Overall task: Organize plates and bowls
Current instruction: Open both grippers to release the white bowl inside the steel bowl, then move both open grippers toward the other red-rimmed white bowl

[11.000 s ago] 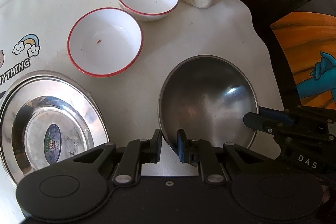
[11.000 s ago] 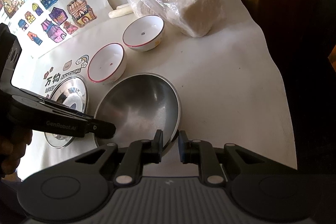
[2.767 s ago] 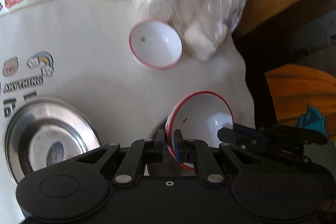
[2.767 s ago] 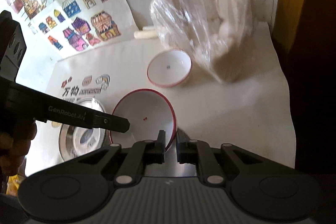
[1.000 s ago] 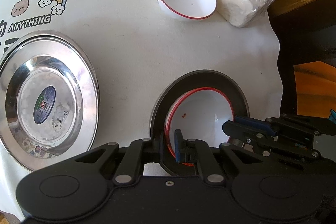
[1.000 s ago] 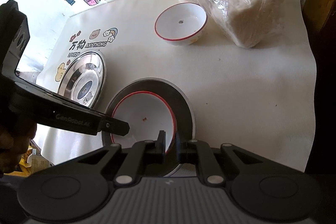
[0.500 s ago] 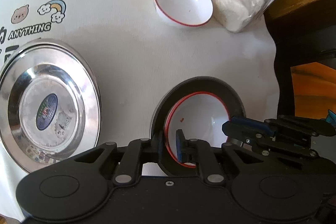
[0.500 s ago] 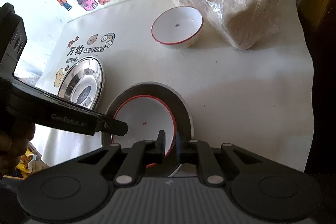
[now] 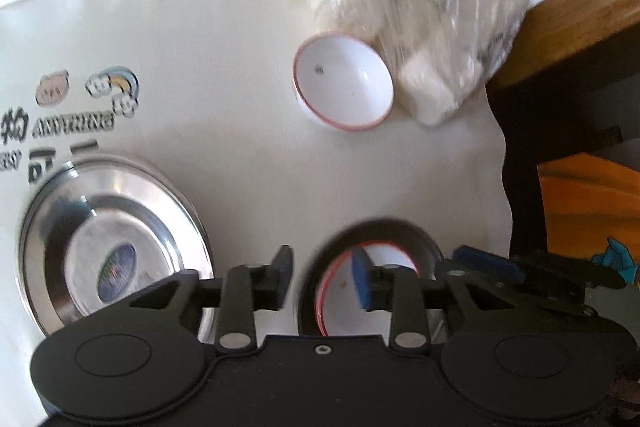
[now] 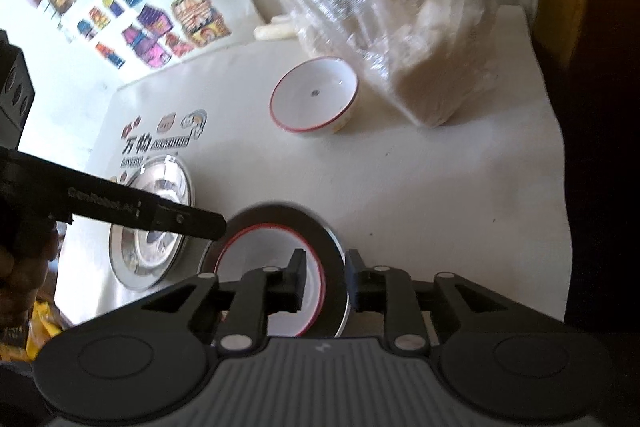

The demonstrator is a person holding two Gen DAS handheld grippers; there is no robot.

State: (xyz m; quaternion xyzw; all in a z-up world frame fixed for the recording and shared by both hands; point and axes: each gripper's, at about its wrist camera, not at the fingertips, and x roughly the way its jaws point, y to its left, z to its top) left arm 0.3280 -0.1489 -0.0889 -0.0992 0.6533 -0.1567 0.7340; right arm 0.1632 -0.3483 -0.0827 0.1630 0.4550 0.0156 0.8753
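Releasing is the step in hand: a white, red-rimmed bowl (image 10: 268,267) sits nested inside a steel bowl (image 10: 332,247) on the white-covered desk (image 10: 440,187), and both grippers are letting go of it. Seen from the right wrist, the right gripper (image 10: 324,279) has its jaws opening, straddling the stacked rims at about 6 o'clock of the nest, one finger inside the white bowl and the other outside the steel rim, neither pad visibly pressing. Entering from 9 o'clock, the left gripper (image 10: 216,227) points at the near rim; in its own blurred view the left gripper (image 9: 322,279) is also opening, with one finger over the white bowl and the other out over bare desk, nothing clamped. A second red-rimmed bowl (image 10: 316,99) stands well apart at 12 o'clock, beside a clear bag of pale lumps (image 10: 400,39), and a steel plate (image 10: 152,227) lies at 9 o'clock, just beside the nest. To finish well, I judge that both grippers should widen fully before lifting, then rise straight up so no finger catches a rim and tips the inner bowl. Next, the far bowl would likely be taken by its rim on the side away from the bag.
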